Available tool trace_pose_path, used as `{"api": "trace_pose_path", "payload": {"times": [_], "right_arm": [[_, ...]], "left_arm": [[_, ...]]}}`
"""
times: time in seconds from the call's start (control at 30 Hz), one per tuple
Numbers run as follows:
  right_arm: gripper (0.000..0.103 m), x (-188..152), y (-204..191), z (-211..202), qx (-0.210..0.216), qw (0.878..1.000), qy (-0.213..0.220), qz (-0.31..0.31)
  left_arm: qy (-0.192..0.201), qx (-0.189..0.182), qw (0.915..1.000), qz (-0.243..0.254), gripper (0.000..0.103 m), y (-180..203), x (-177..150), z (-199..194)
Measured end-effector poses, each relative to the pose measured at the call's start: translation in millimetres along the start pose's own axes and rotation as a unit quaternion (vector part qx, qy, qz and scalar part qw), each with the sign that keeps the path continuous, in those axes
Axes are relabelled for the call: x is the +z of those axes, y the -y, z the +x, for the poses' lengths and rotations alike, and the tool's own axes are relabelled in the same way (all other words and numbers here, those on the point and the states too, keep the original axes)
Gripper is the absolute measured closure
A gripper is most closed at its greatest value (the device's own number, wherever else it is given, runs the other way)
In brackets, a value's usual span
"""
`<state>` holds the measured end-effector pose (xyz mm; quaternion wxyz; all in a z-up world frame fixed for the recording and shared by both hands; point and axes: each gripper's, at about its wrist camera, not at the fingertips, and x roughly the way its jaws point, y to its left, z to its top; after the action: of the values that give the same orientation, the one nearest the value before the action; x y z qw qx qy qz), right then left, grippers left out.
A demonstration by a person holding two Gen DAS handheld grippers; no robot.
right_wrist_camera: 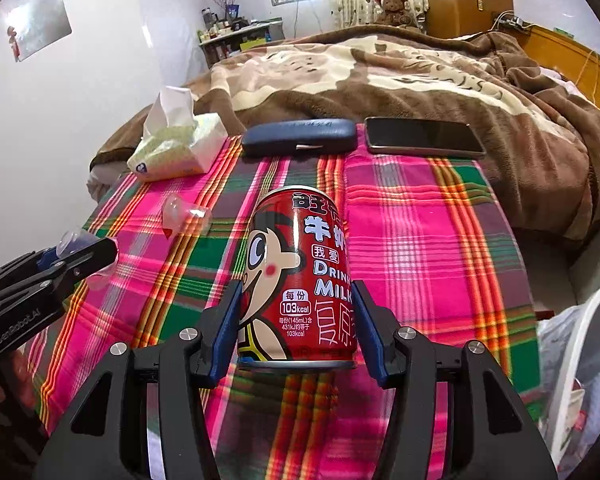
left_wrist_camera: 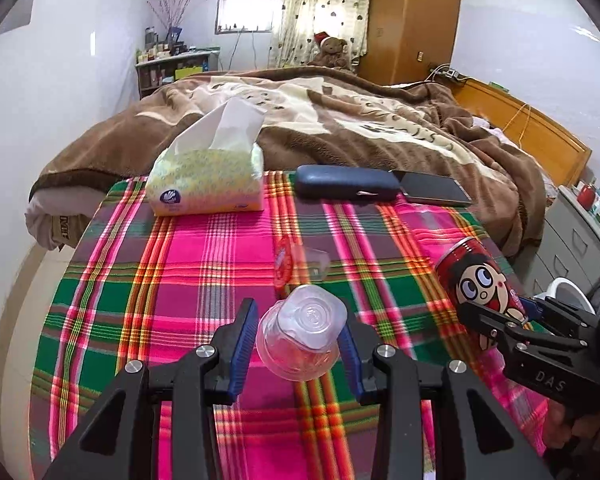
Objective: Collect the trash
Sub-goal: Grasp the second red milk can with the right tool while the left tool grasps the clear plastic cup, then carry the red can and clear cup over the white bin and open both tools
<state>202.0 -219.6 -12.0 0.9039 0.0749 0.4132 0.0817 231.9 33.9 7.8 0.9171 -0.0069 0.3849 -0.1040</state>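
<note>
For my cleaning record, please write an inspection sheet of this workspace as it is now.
Surface: plaid cloth over a table beside a bed.
Job's things: clear plastic cup; red milk can; another clear cup lying on the cloth.
Clutter: tissue pack, glasses case, phone.
Grippers: left gripper jaws shut on the plastic cup; right gripper jaws shut on the milk can.
Cables: yellow cable by the headboard.
Surroundings: white lined bin, wardrobe, teddy bear.

Home bedroom: bed [left_wrist_camera: 340,120] under brown blanket filling mid-frame, teddy bear [left_wrist_camera: 332,50] at top centre, wooden wardrobe [left_wrist_camera: 412,20] upper right, curtained window [left_wrist_camera: 320,8].
</note>
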Motion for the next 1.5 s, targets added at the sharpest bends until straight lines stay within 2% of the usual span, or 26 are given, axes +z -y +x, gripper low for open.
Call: {"api": "trace_pose_path", "payload": {"times": [0.37,0.9,1.23,1.5], "right_arm": [[0.049,-13,29,-37,-0.019,0.999,0.027,0.017],[0.049,-42,105,-90,-0.080,0.993,0.063,0.068],[0.049,-64,158,-118,-0.130,0.984,0.068,0.100],[0.049,-80,198,-137,-0.172,0.974,0.064,0.134]], "left_arm": [[0.017,-0.024,0.9993,0.025,0.064,45,-10,-35],[0.020,-0.091,0.9922,0.083,0.064,152,-24,-47],[0.009,-0.142,0.9819,0.125,0.064,233,-36,-44],[-0.006,-0.187,0.9698,0.157,0.064,295,-47,-40]]}}
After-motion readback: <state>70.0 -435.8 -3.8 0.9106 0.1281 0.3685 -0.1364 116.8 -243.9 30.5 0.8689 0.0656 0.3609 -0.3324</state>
